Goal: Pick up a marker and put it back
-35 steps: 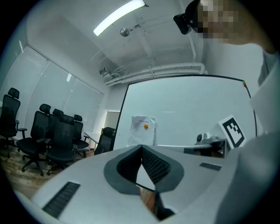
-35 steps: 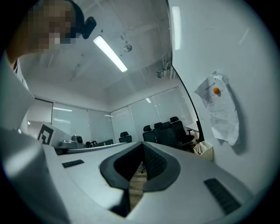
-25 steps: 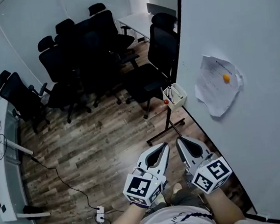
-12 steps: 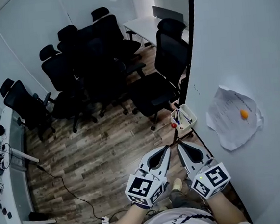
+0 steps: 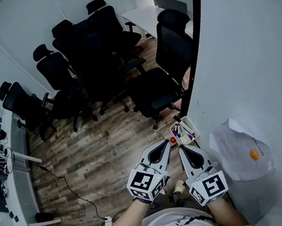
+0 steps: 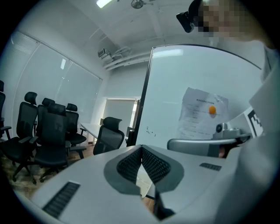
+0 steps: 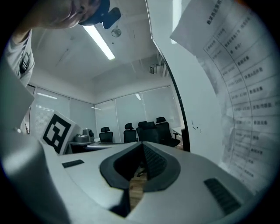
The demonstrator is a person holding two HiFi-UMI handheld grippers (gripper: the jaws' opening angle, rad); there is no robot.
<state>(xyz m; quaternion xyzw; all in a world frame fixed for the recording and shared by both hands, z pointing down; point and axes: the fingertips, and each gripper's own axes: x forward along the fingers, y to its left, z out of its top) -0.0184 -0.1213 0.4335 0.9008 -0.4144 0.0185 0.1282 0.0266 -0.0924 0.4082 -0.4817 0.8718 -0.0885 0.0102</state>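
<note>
Two grippers sit side by side at 6 o'clock in the head view, each on one of the person's hands. Both point toward 12 o'clock, with their tips close together. The left gripper (image 5: 165, 143) is clenched, its ribbed pads meeting at the tip with nothing between them. The right gripper (image 5: 180, 148) is clenched the same way and is also empty.

The markers (image 5: 181, 130) lie in a small white tray (image 5: 194, 129), just beyond the gripper tips at about 1 o'clock from them. They are dark and purple, and I cannot tell how many there are. The tray sits at the lower edge of the whiteboard (image 5: 244, 50), which fills the view from 1 to 5 o'clock. A small red ball (image 5: 173, 140) is at the tray's 7 o'clock corner, just ahead of the left gripper's tip.

A crumpled printed sheet (image 5: 236, 148) hangs on the whiteboard at 4 o'clock, pinned by an orange magnet (image 5: 254, 154).

Black office chairs (image 5: 91, 55) crowd the wooden floor (image 5: 95, 149) from 10 to 12 o'clock. A white bench (image 5: 14, 162) runs along the 9 o'clock edge. A cable (image 5: 68, 184) trails across the floor from it toward 7 o'clock.
</note>
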